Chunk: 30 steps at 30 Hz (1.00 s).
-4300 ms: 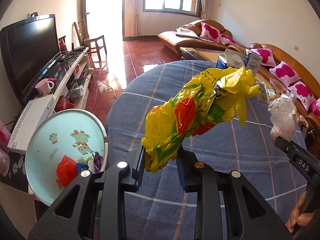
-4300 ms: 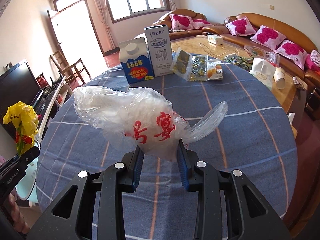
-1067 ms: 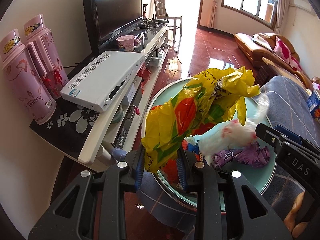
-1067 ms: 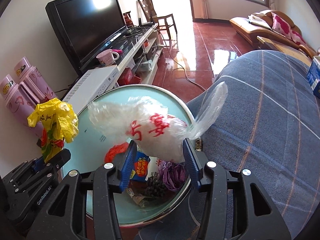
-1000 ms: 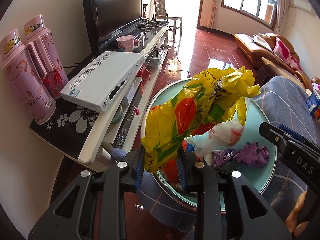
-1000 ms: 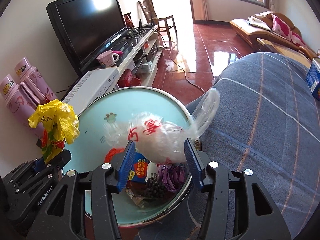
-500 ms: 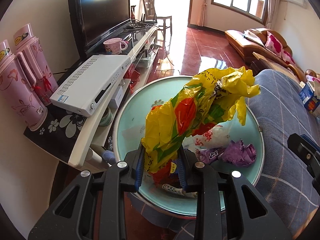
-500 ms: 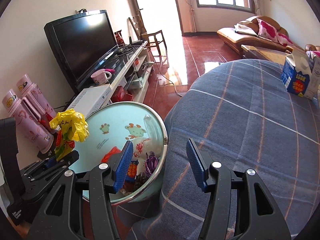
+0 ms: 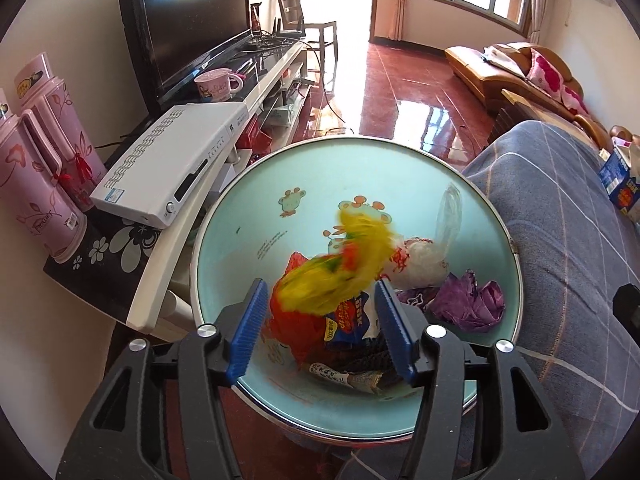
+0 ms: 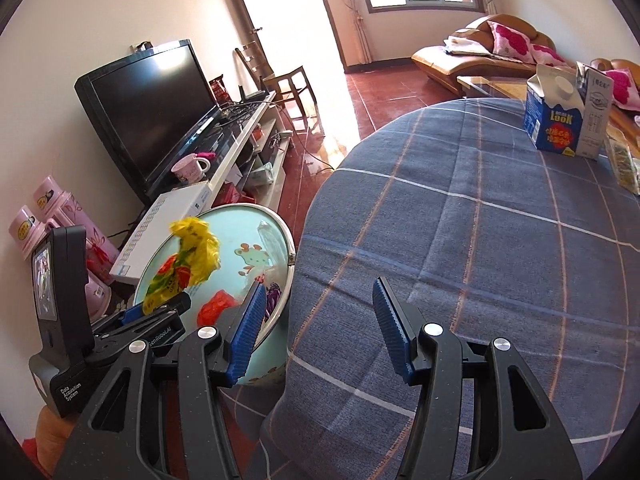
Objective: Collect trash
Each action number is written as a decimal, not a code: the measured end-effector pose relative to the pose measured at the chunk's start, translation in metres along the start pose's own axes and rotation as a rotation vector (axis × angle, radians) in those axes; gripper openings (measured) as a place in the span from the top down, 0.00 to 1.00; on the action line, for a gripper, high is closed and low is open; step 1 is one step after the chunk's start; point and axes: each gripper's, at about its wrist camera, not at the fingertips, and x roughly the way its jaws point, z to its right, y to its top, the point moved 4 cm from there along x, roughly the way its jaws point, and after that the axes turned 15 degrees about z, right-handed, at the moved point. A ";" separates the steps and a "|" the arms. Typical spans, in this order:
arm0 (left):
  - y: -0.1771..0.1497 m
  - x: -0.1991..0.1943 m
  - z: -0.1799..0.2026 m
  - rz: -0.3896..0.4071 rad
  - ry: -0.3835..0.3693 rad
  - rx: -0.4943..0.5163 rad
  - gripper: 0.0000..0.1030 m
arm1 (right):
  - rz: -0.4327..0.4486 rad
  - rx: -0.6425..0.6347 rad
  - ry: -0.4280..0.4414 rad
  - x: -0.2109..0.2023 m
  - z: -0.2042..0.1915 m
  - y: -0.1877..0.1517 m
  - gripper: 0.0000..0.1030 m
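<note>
My left gripper [image 9: 320, 304] is open over the light blue trash bin [image 9: 240, 248]. The yellow plastic bag [image 9: 340, 272] is blurred, falling between the fingers into the bin. The clear bag with red characters [image 9: 424, 256] lies inside the bin with a purple wrapper [image 9: 468, 300] and other trash. In the right wrist view the yellow bag [image 10: 188, 260] is above the bin [image 10: 276, 320], just past the left gripper [image 10: 160, 312]. My right gripper [image 10: 316, 320] is open and empty over the edge of the blue checked table [image 10: 480, 240].
A TV stand with a white set-top box [image 9: 172, 160], pink thermoses [image 9: 40, 168], a pink mug [image 9: 218, 84] and a TV [image 9: 192, 20] stands left of the bin. Milk cartons [image 10: 564, 120] stand at the table's far right. Sofas line the far wall.
My left gripper has opened and let go of the yellow bag, which drops into the bin. My right gripper, open since dropping the clear bag, has moved back over the table edge.
</note>
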 end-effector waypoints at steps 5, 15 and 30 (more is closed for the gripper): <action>0.008 -0.021 0.001 0.077 0.034 0.017 0.20 | 0.020 0.020 -0.006 -0.006 0.004 0.002 0.43; 0.005 -0.055 -0.013 0.132 0.067 0.028 0.11 | 0.061 0.030 -0.008 -0.019 0.001 0.005 0.18; -0.019 -0.073 -0.019 0.069 0.073 0.032 0.09 | 0.036 -0.016 -0.023 -0.033 -0.011 -0.008 0.13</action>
